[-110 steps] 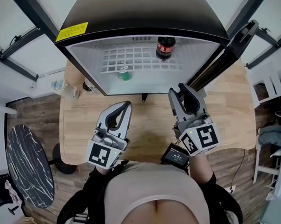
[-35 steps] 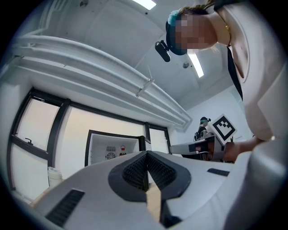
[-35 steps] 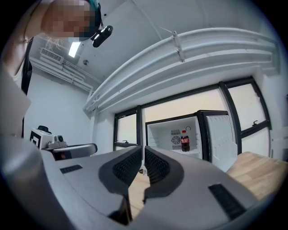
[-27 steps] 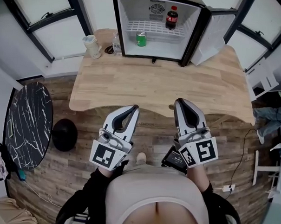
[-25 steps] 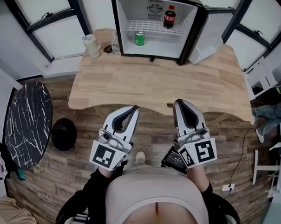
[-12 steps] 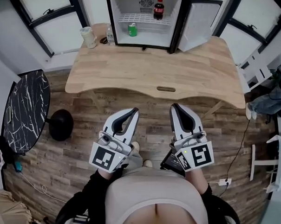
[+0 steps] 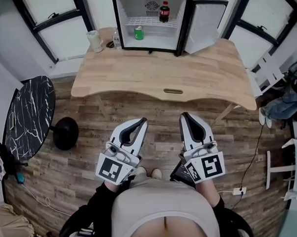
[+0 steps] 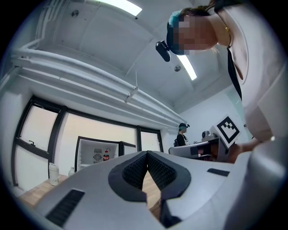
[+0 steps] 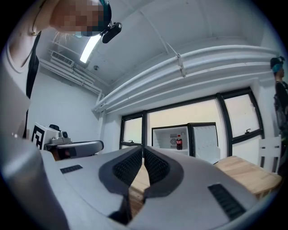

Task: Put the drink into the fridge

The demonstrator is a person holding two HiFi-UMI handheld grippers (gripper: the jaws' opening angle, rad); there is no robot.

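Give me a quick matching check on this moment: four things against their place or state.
Things:
1. cola bottle
2. green can
3. fridge door
4. right gripper

Place or state:
A. swung open
B. jaws together, nothing held
C. inside the fridge, back right
D. inside, nearer the front, left

Pairs: 1-C, 2-D, 3-A, 4-B
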